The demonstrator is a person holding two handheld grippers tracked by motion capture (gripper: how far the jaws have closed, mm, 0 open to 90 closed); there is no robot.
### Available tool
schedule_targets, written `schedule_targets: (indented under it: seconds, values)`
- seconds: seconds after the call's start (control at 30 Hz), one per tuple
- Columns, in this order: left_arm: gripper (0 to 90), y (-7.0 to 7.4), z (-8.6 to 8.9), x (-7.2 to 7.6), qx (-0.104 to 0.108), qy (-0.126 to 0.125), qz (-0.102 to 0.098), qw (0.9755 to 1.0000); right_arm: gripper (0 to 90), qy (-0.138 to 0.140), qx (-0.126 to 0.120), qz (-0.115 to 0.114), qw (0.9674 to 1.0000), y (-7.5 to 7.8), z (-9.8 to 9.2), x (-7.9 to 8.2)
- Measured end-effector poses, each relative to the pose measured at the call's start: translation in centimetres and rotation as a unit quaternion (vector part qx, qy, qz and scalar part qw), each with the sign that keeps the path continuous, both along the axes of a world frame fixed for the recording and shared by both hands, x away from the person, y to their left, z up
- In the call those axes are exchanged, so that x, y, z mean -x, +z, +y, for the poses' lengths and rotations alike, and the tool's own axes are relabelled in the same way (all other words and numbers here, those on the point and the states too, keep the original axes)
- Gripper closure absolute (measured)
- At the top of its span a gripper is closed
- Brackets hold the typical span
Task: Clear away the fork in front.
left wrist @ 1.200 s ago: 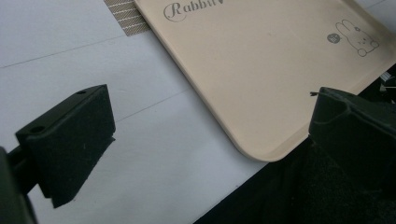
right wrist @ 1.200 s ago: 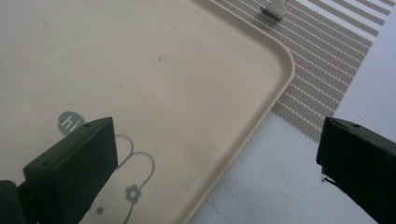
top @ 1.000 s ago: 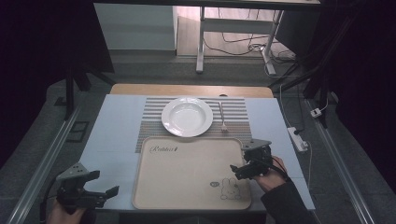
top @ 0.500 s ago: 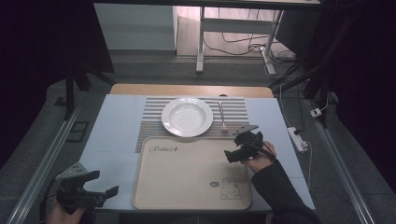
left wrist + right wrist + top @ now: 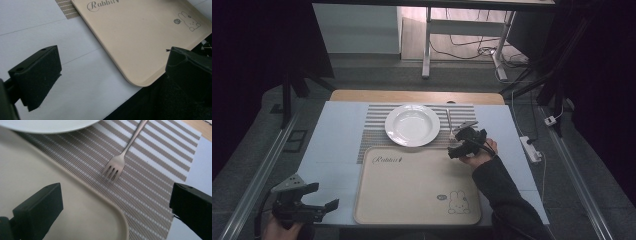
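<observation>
Power strip (image 5: 530, 148) (floor, right side)

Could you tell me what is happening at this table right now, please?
A person holds a set of tongs in each hand, and both are open and empty. The right tongs hover at the far right corner of the beige tray, pointed toward the fork lying on the striped placemat beside the white plate. The left tongs wait low at the near left of the table, beside the tray. Nothing is on the tray.
</observation>
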State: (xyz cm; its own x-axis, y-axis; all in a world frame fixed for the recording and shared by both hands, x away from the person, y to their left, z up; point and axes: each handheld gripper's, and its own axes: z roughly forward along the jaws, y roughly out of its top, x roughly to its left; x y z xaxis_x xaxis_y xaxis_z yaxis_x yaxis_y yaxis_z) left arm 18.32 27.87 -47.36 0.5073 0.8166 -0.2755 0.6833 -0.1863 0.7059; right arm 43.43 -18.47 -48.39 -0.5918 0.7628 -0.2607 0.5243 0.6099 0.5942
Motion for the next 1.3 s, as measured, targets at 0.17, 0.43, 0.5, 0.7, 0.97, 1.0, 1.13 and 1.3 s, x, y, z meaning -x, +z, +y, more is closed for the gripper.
schedule_targets:
  seconds: [0.17, 0.43, 0.5, 0.7, 0.97, 1.0, 1.13, 1.3]
  values:
    - [0.9, 0.0, 0.0, 0.0, 0.001, 0.000, 0.000, 1.0000, 0.7, -0.003, 0.023, -0.014, 0.9996, -0.5, 0.8, -1.3]
    - [1.0, 0.0, 0.0, 0.0, 0.001, -0.001, 0.001, 1.0000, 7.2, 0.001, 0.046, -0.017, 0.9988, -1.5, 1.6, -2.9]
    - [1.0, 0.0, 0.0, 0.0, 0.001, -0.001, 0.001, 1.0000, 14.0, 0.008, 0.057, -0.016, 0.9982, -1.9, 1.8, -3.3]
    - [1.2, 0.0, 0.0, 0.0, 0.001, -0.002, 0.001, 1.0000, 31.6, 0.016, 0.069, 0.001, 0.9975, -2.4, 1.9, -3.5]
    - [1.5, 0.0, 0.0, 0.0, -0.001, -0.002, 0.001, 1.0000, 61.3, 0.033, 0.054, 0.033, 0.9975, -2.2, 1.9, -3.5]
    - [1.5, 0.0, 0.0, 0.0, 0.000, -0.002, 0.001, 1.0000, 65.0, 0.033, 0.051, 0.037, 0.9974, -2.2, 1.9, -3.5]
    - [1.5, 0.0, 0.0, 0.0, -0.001, -0.003, 0.000, 1.0000, 71.5, 0.030, 0.067, 0.032, 0.9968, -2.1, 2.1, -3.4]
    - [1.6, 0.0, 0.0, 0.0, -0.002, -0.003, 0.000, 1.0000, 89.0, 0.023, 0.079, 0.012, 0.9965, -1.7, 1.8, -3.1]
